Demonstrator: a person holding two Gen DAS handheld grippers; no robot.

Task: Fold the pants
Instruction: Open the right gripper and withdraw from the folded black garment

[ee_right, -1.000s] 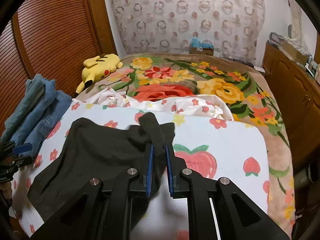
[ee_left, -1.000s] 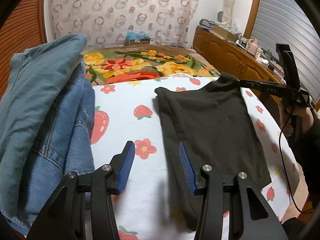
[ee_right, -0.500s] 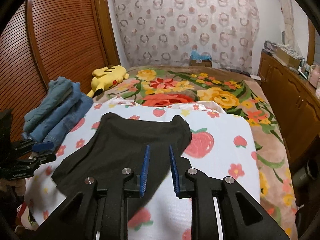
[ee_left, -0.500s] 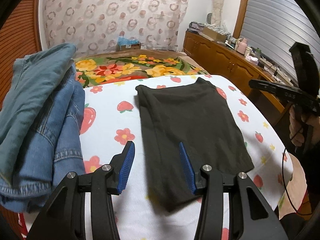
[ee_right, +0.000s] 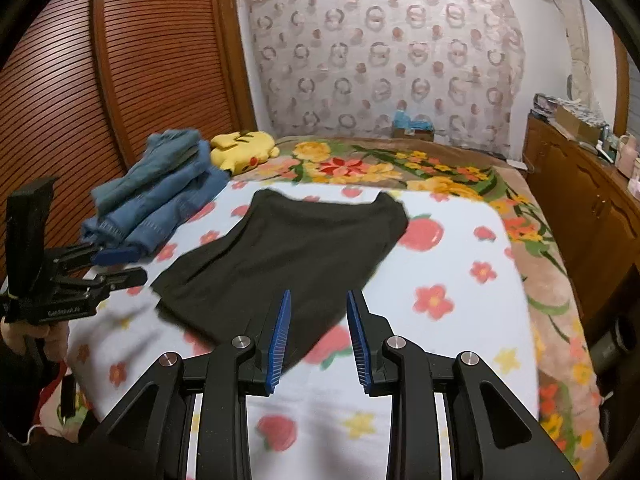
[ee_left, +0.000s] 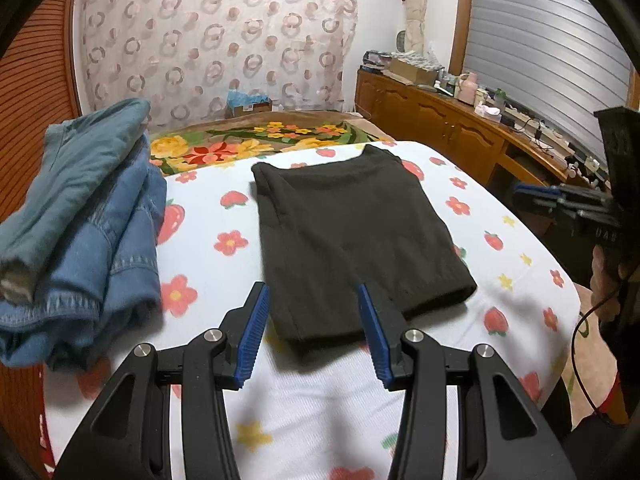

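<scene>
Two handheld grippers hover above the near end of a bed, each empty. Nearest the lens, the left gripper (ee_left: 312, 336) holds its blue-padded fingers (ee_left: 251, 340) well apart, with the near hem of the black pants framed between them but untouched. The right gripper (ee_right: 316, 336) has just been opening; its fingers stand a narrower gap apart, nothing between the pads, and the near corner of the pants lies below them on the sheet. One hand (ee_right: 38, 338) of the person grips each tool's handle at the frame edges.

One pair of black pants (ee_left: 352, 236) lies folded into a flat rectangle in the middle of the white sheet (ee_left: 312, 412), which is printed with strawberries and red and yellow flowers. One heap of blue denim garments (ee_left: 84, 224) sits beside the pants at the sheet's left edge, apart from them; how many pieces it holds cannot be told.

Beyond the sheet, a brown blanket (ee_right: 400, 168) with large yellow and red blossoms covers the rest of the bed. One yellow plush toy (ee_right: 244, 150) rests on it, just past the denim. A ribbed wooden wardrobe door (ee_right: 132, 68) stands along the left, a cluttered wooden sideboard (ee_left: 452, 128) along the right, and a sheer curtain (ee_right: 384, 56) patterned with rings hangs across the far wall.
</scene>
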